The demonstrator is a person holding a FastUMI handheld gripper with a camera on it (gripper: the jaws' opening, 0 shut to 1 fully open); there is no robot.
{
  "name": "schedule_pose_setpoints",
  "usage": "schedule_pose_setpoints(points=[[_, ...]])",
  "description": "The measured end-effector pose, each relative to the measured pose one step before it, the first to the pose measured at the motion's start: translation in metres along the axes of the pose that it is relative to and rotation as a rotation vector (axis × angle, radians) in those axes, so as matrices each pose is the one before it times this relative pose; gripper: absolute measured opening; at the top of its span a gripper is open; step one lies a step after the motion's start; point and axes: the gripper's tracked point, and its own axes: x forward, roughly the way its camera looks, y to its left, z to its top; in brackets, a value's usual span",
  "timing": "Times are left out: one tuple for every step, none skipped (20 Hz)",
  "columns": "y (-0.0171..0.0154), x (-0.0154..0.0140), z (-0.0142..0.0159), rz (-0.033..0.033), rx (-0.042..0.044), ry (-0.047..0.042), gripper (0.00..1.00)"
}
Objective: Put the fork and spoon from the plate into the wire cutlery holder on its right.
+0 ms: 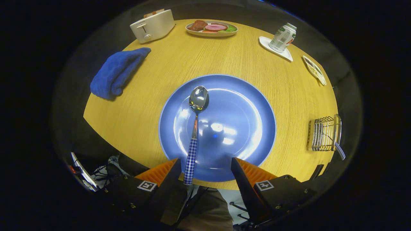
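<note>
Near table's front edge: blue plate w/ spoon on its left half, checked handle overhanging plate rim toward gripper; fingers spread wide, gripping nothing; wire cutlery holder at right edge, checked handle protruding.

Looks to me like a staged dining setup in a recording booth. I see a round wooden table with toaster, food plate, blue towel, and loose cables on the floor beneath.
</note>
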Motion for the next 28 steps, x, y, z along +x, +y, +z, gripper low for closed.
schedule_pose_setpoints(points=[[-0.00105,0.00349,-0.00043,0.00867,0.00507,0.01437,0.95],[-0.00121,0.00355,-0.00091,0.00357,0.00621,0.01380,0.83],[-0.00339,0.00237,-0.00089,-0.00198,0.00267,0.01399,0.81],[0.00055,0.00606,0.00066,0.01674,0.00131,0.00842,0.80],[0.00109,-0.00753,-0.00031,0.00445,0.00320,0.01400,0.58],[0.00025,0.00685,-0.00396,0.00141,-0.01127,0.02310,0.35],[-0.00078,0.00180,-0.00306,0.00528,-0.02424,0.02783,0.30],[-0.00175,0.00155,-0.00362,-0.00088,-0.00904,0.01938,0.33],[-0.00041,0.00054,0.00230,0.00632,0.00033,0.00436,0.33],[-0.00183,0.00141,-0.00105,0.00434,-0.00373,0.00573,0.33],[0.00053,0.00052,-0.00439,0.00946,0.00643,-0.00832,0.33],[0.00051,-0.00078,0.00729,0.00799,0.01360,-0.00068,0.05],[0.00124,0.00136,-0.00084,0.00523,-0.01406,0.00673,0.05],[-0.00216,-0.00021,0.00005,-0.00118,-0.01511,0.00170,0.05],[-0.00098,-0.00204,0.00099,0.00350,-0.01270,0.00039,0.05],[-0.00169,-0.00124,0.00175,0.00180,-0.01232,-0.00561,0.05],[-0.00316,-0.00327,0.00121,-0.00928,-0.02019,-0.00273,0.05],[-0.00206,-0.00462,0.00003,-0.00775,-0.02658,-0.00116,0.05],[-0.00352,-0.00528,0.00178,-0.00806,-0.01784,-0.00727,0.05],[-0.00186,-0.00498,-0.00039,-0.00021,-0.01280,-0.00378,0.05],[-0.00110,-0.00604,0.00067,0.00189,-0.01185,-0.00321,0.05],[-0.00164,-0.00681,-0.00022,0.00132,-0.00924,-0.00765,0.05],[-0.00286,-0.00825,-0.00048,-0.00335,-0.01202,-0.00681,0.05],[-0.00307,-0.00775,-0.00133,-0.00598,-0.01139,-0.00758,0.05],[-0.00431,-0.00861,-0.00328,-0.00579,-0.01298,0.00556,0.05],[-0.00295,-0.00878,-0.00528,-0.00573,-0.00313,0.00604,0.04],[-0.00589,-0.00830,-0.00315,-0.00847,0.00133,0.00293,0.05],[-0.00672,-0.00537,-0.00354,-0.01220,0.00506,0.00517,0.05]])
